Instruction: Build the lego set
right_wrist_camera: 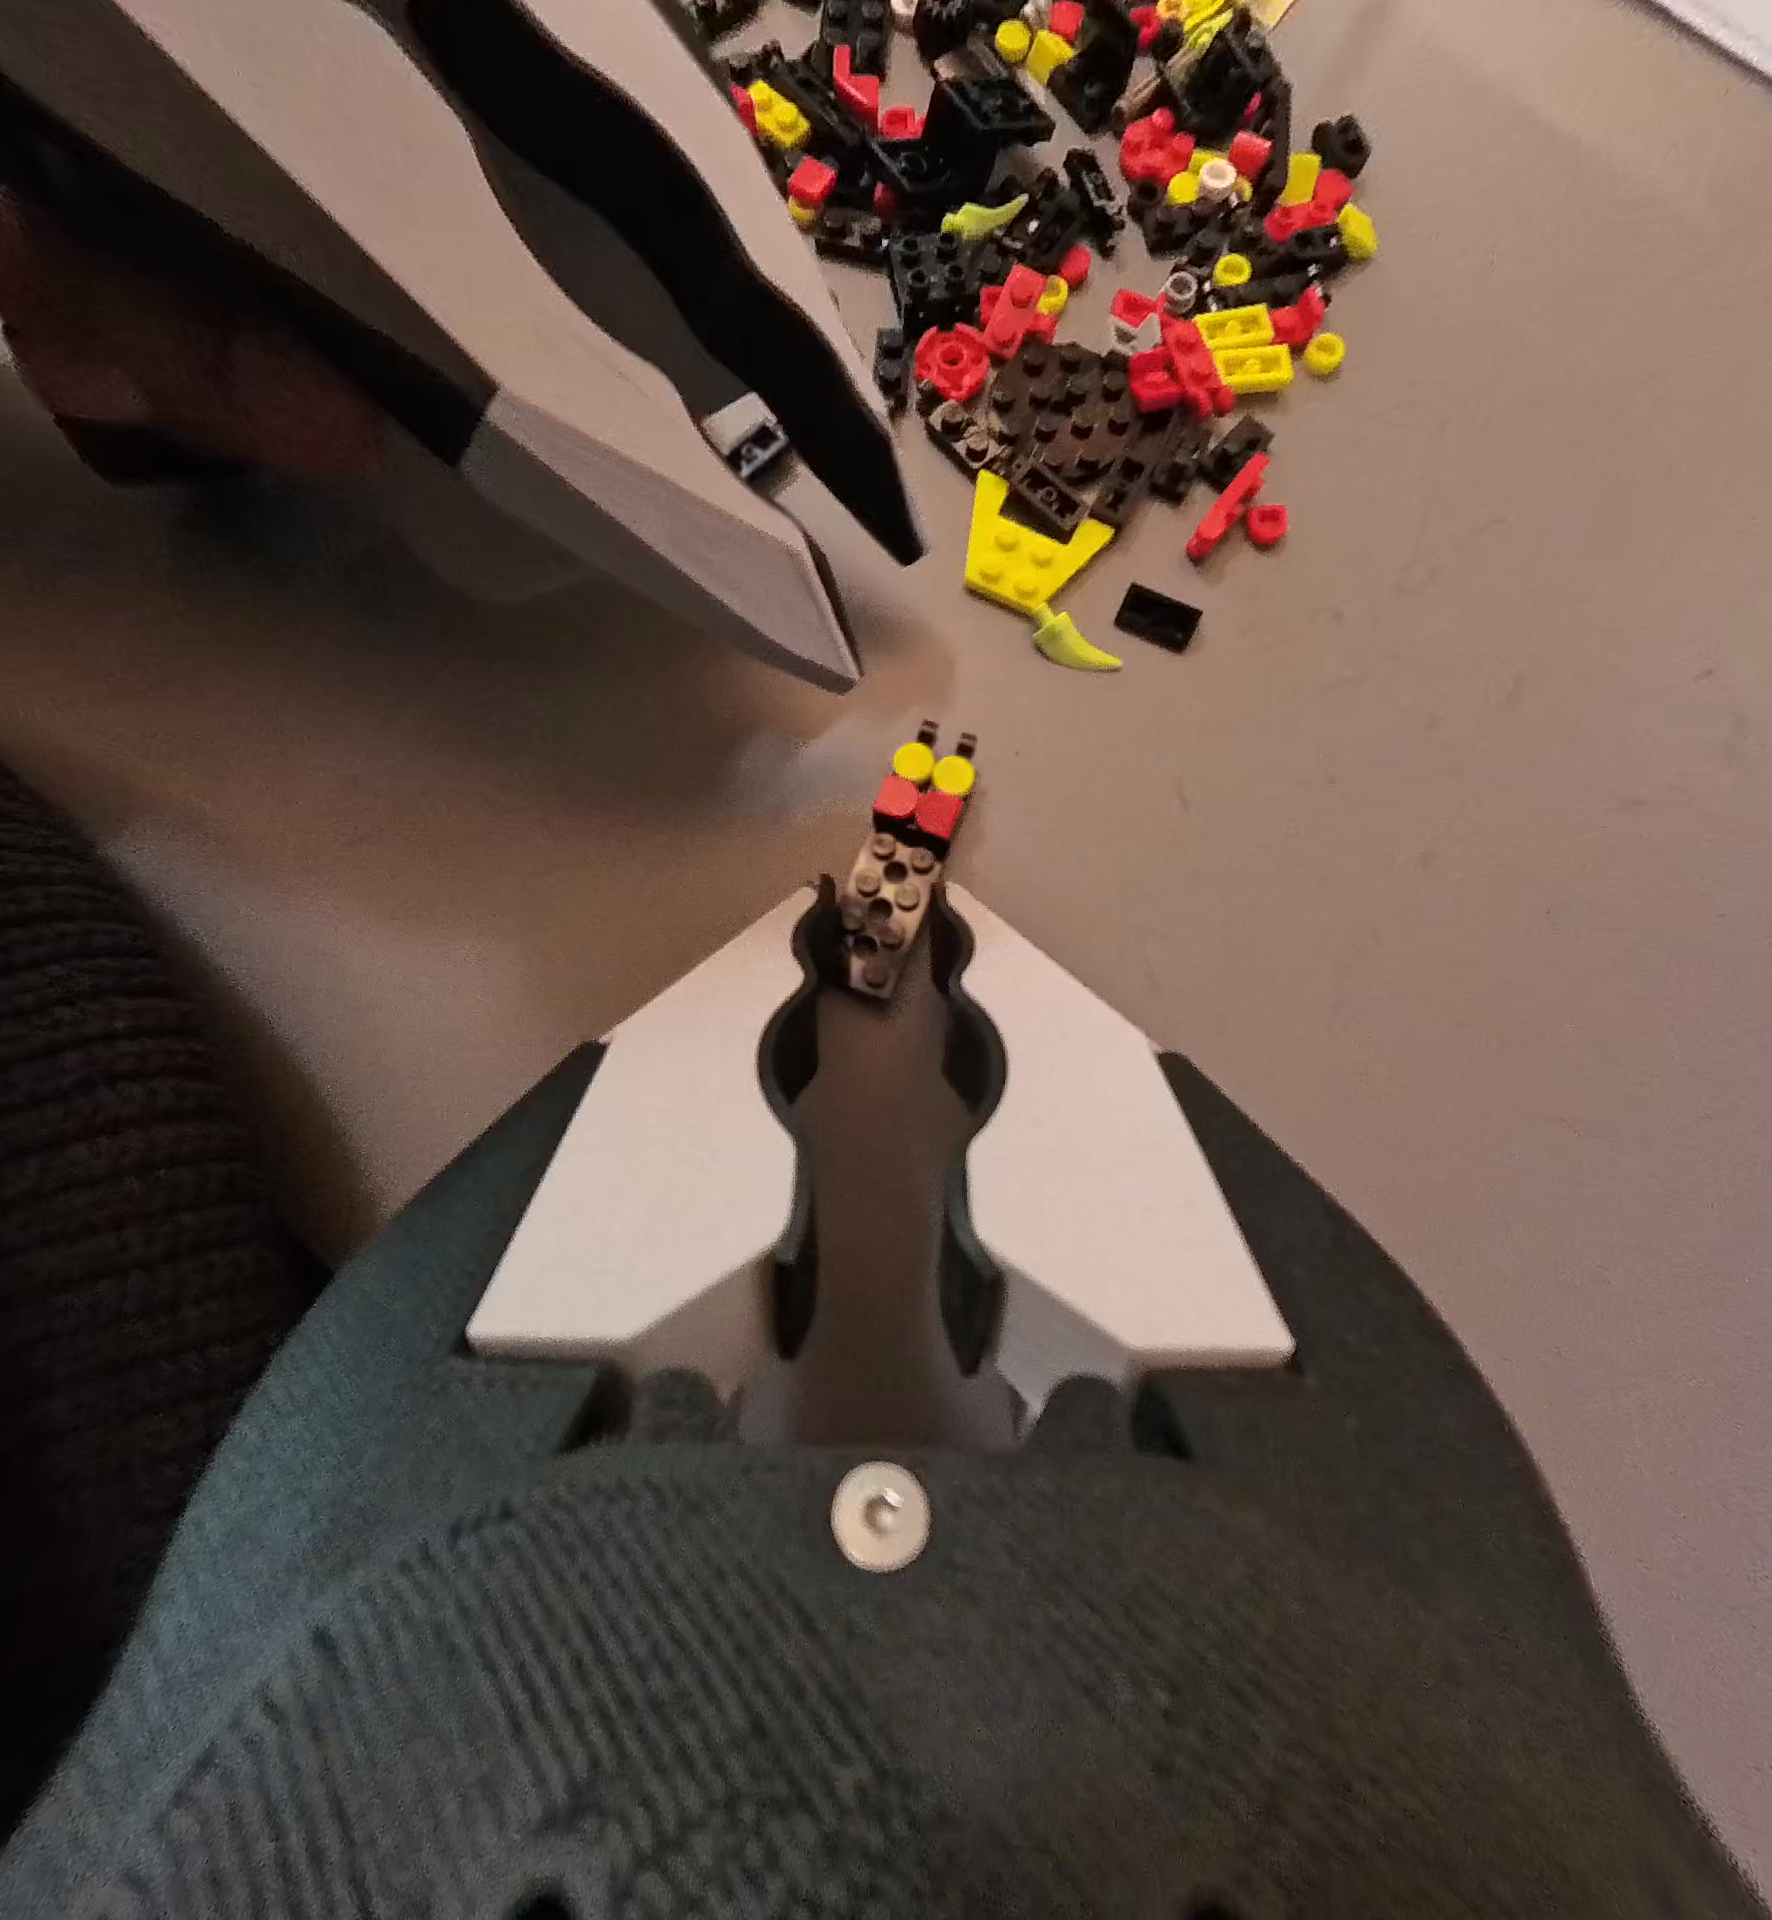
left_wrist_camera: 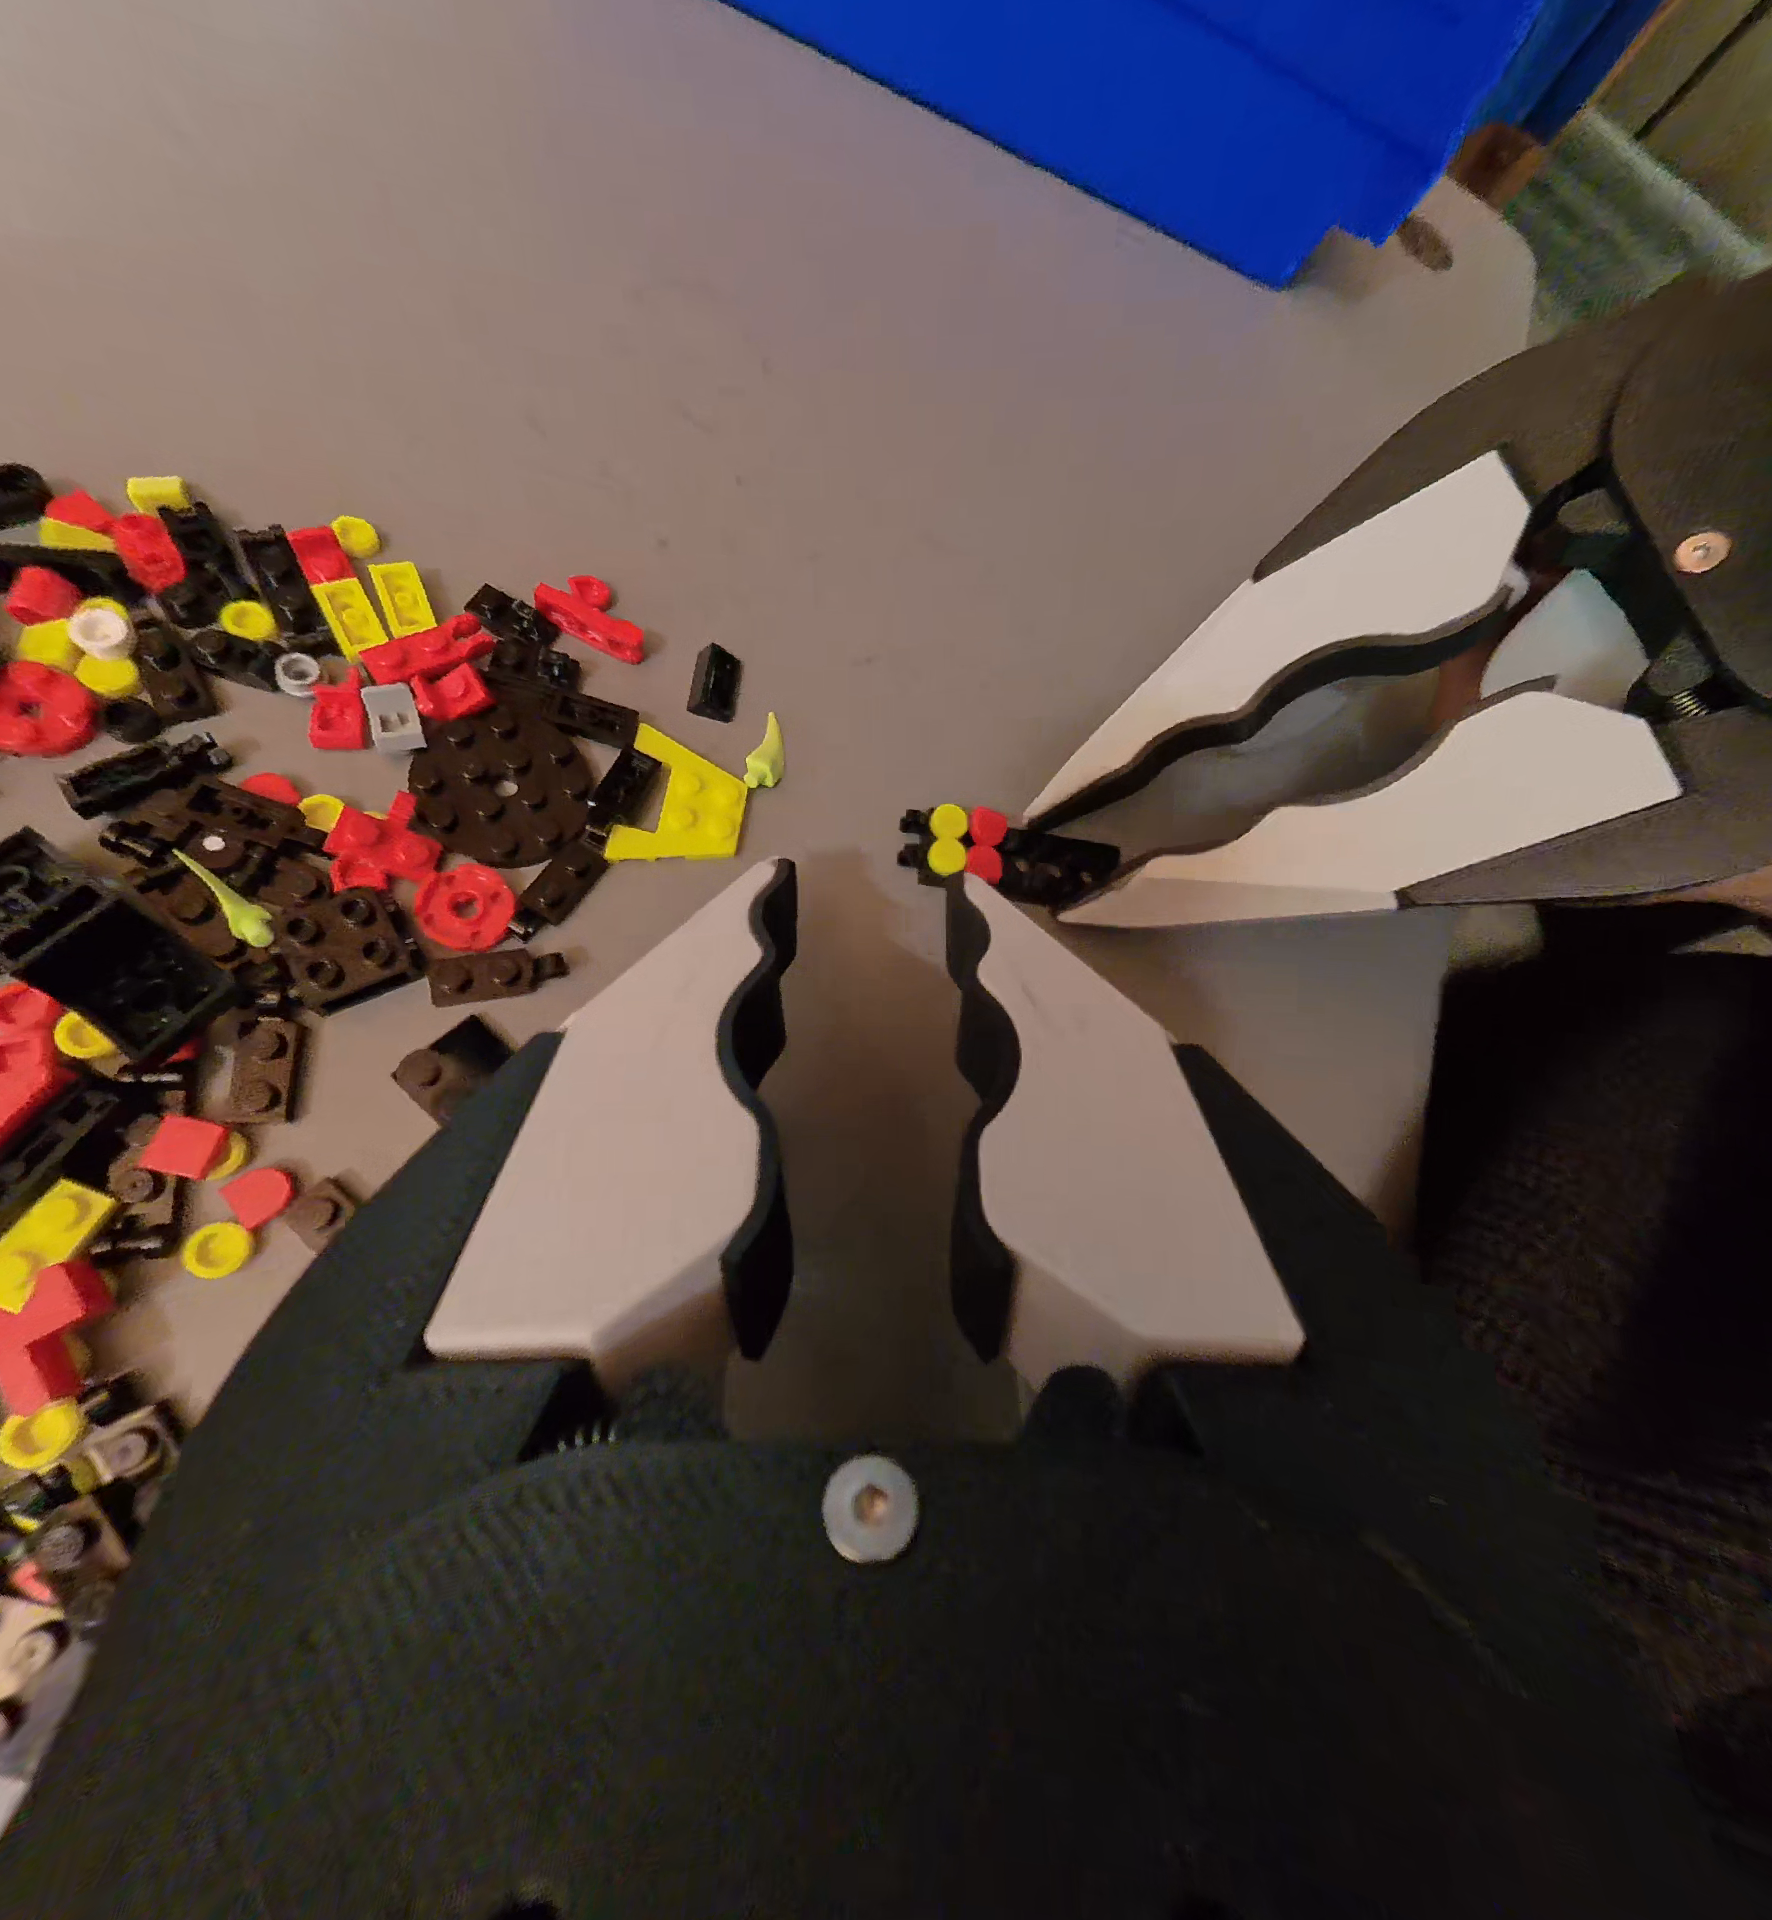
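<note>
Table [left_wrist_camera: 861, 416]: grey, bare near middle.
Brick pile [left_wrist_camera: 238, 831]: loose, left side.
Left tongs [left_wrist_camera: 866, 883]: released, empty, just beside model.
Right tongs [right_wrist_camera: 877, 904]: clenched on small model [right_wrist_camera: 908, 862]; keep level while adding brick.

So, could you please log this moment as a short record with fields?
surface: grey table
right gripper: shut on small assembly
small assembly: dark plate with two red and two yellow pieces at its far end
left gripper: open, empty, tips beside the assembly
loose pieces: black, red and yellow pile to the left
backdrop: blue bin at the table's far edge
</note>
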